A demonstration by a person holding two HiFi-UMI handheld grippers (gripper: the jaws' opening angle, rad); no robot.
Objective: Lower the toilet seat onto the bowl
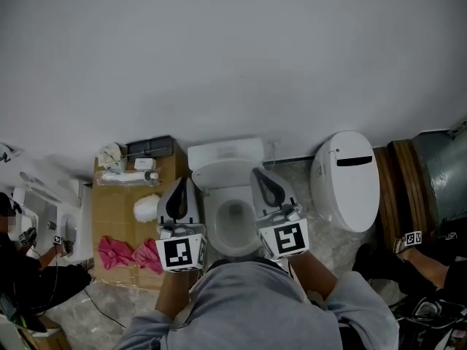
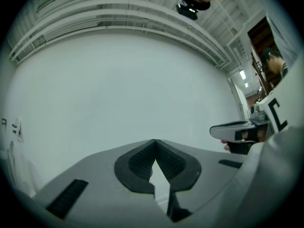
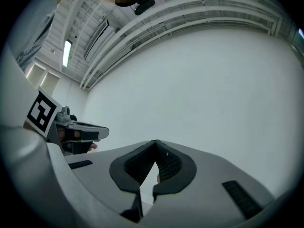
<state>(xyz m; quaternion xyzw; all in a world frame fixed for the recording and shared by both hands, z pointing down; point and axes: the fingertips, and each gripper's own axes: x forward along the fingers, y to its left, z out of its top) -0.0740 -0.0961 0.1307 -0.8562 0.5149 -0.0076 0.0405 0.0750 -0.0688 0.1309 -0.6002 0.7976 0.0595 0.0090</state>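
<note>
A white toilet (image 1: 232, 195) stands against the wall in the head view, its bowl (image 1: 211, 224) open and its tank (image 1: 225, 154) behind. A white band (image 1: 219, 173) at the bowl's back looks like the raised seat, but from above I cannot tell for sure. My left gripper (image 1: 181, 182) hangs over the bowl's left rim and my right gripper (image 1: 259, 172) over its right rim. Both are shut with nothing between the fingers. In the gripper views the left gripper (image 2: 155, 141) and the right gripper (image 3: 156, 141) point up at the bare white wall, and the toilet is not seen.
A flattened cardboard sheet (image 1: 117, 217) lies left of the toilet with a pink cloth (image 1: 131, 254), a paper roll (image 1: 147, 208) and a black case (image 1: 149, 148). A second white toilet unit (image 1: 346, 181) stands to the right, beside wooden rings (image 1: 405, 188). People crouch at both edges.
</note>
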